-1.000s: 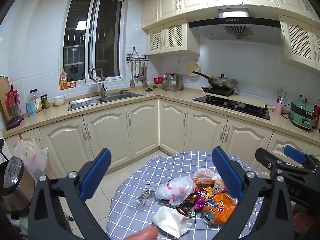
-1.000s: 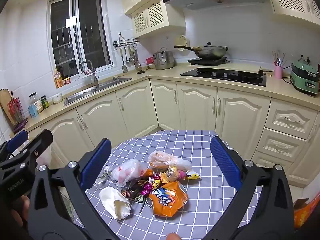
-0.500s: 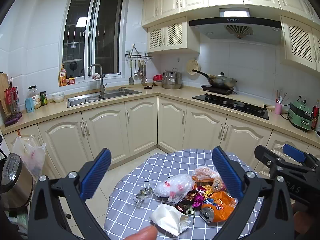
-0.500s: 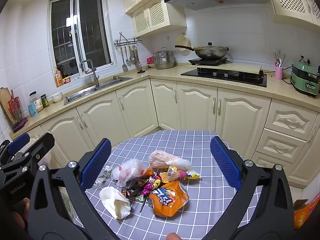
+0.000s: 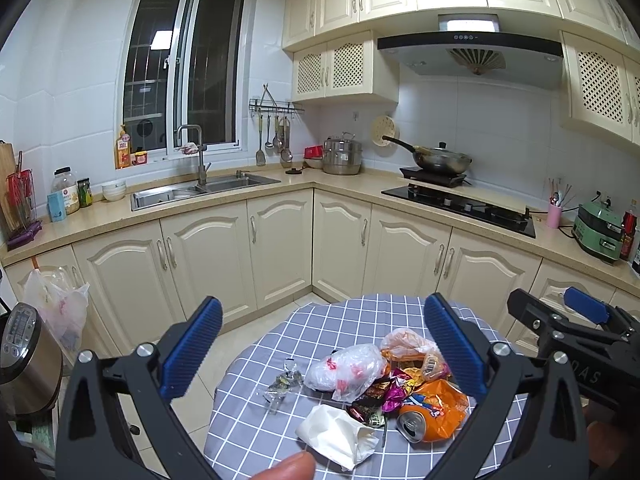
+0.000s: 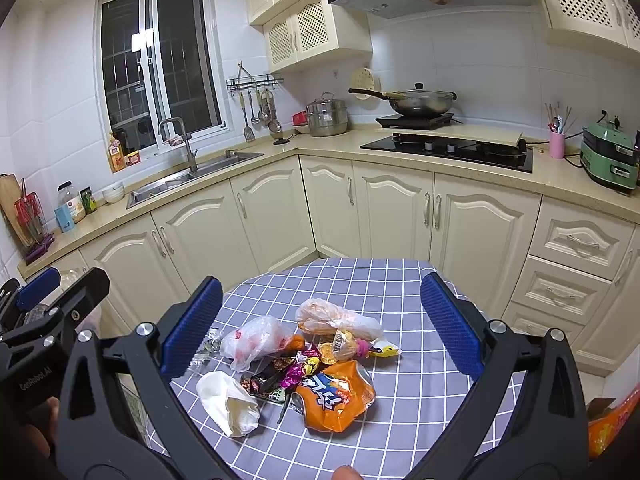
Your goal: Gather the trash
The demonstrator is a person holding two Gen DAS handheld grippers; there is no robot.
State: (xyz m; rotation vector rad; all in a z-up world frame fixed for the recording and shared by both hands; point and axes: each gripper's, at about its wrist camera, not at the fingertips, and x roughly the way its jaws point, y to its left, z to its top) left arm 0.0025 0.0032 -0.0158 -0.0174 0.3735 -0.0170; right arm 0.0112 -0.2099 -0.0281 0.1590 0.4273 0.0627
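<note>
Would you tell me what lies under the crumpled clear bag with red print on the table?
The clear bag rests partly on dark candy wrappers and the checked tablecloth; whatever lies beneath its middle is covered.

Both wrist views sit raised, looking down over the desk (image 5: 320, 320) toward the corner cabinets. Left view stands left of right view. Shared: trash pile (image 5: 384, 384) (image 6: 304, 364), sink, stove.

A home kitchen, plainly: cream cabinets (image 5: 276, 248) under an L-shaped countertop (image 5: 340, 184), with a steel sink (image 5: 208, 190) below the window (image 5: 180, 80) and a wok (image 5: 438, 160) by the gas hob (image 5: 460, 206) beneath a range hood (image 5: 468, 52). Hung on the corner wall, a rack of utensils (image 5: 274, 136); in front, a round table in a blue checked tablecloth (image 6: 400, 280).
</note>
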